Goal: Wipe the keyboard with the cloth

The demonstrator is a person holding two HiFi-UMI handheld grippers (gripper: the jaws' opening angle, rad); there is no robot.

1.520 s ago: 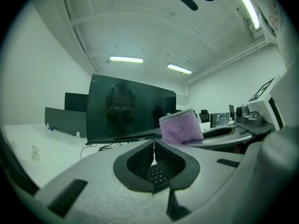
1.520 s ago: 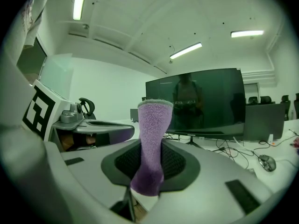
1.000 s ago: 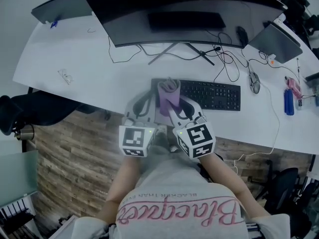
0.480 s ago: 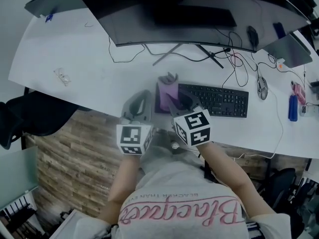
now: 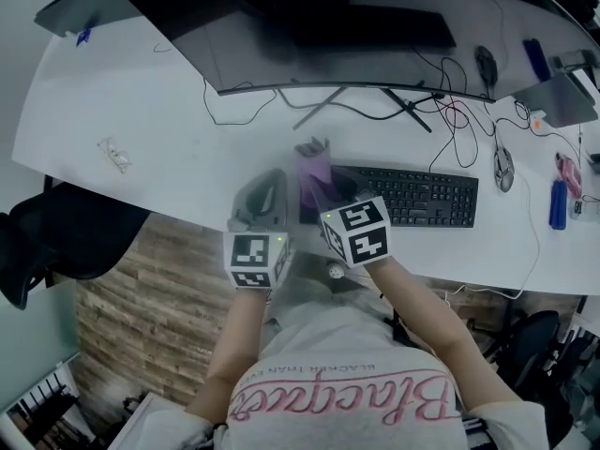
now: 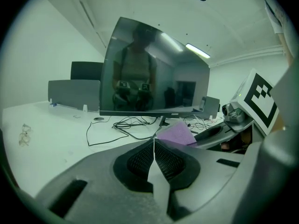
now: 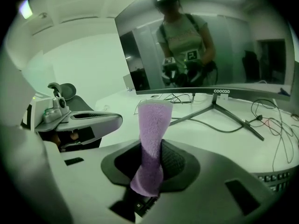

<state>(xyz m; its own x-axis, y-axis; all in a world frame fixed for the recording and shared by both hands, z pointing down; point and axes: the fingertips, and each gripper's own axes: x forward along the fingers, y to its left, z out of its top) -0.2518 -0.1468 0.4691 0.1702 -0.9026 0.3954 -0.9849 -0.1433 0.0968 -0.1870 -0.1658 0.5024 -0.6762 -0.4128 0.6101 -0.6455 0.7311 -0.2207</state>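
The keyboard (image 5: 412, 195) lies along the desk's (image 5: 159, 129) front edge, with the purple cloth (image 7: 152, 125) pinched upright in the right gripper (image 7: 150, 164) over its left end. The left gripper (image 6: 153, 154) hangs just beside, its jaws pressed together on nothing. Wiping looks barely begun; the next move calls for pressing the cloth down and sweeping it rightward across the keys.

This is looking like an office. A curved monitor (image 5: 309, 54) is standing on a white worktop (image 5: 159, 111), with keyboard (image 5: 422, 198), mouse (image 5: 504, 169) and cables (image 5: 441, 111) lying beside it.

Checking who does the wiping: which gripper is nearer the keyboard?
Right. The right gripper, shut on the purple cloth, is over the left end of the keyboard; the left gripper, shut, sits left of it.
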